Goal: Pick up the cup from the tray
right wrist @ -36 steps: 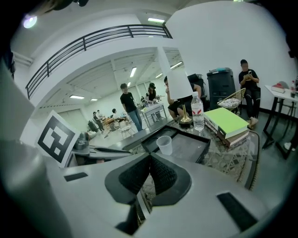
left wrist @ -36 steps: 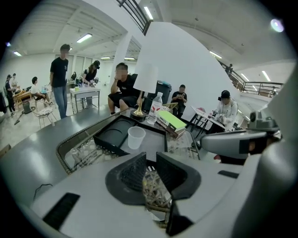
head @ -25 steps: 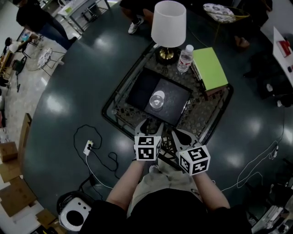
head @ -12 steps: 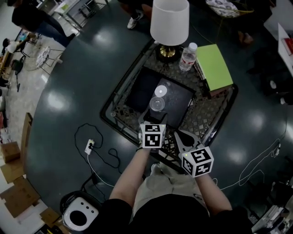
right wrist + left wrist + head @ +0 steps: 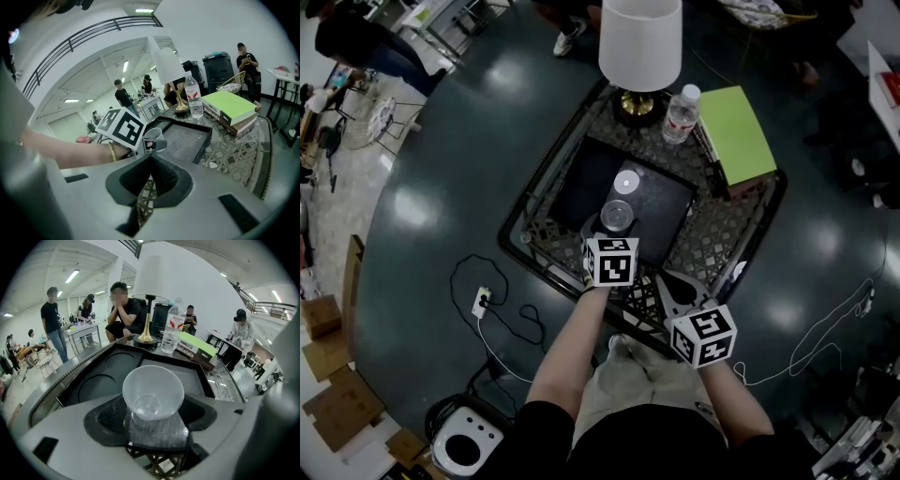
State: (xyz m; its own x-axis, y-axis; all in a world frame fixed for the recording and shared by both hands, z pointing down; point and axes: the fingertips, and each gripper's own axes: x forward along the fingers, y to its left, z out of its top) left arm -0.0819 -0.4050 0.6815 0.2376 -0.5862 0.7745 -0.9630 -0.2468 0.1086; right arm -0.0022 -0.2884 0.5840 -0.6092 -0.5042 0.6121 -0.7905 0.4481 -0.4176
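Left gripper (image 5: pixel 154 414): jaws just opened wide around cup (image 5: pixel 153 392) | cup: clear plastic, upright (empty), on tray (image 5: pixel 101 376)

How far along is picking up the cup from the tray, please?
Done: the left gripper is at the cup, its jaws just opened wide, the cup between them. In hand: nothing is gripped; the cup stands on the tray, and the right gripper is shut and empty. Left: close on the cup and lift it.

Lattice table (image 5: pixel 713 236): tray (image 5: pixel 580 190), lamp (image 5: pixel 639 44), bottle (image 5: pixel 678 115), books (image 5: pixel 735 132)
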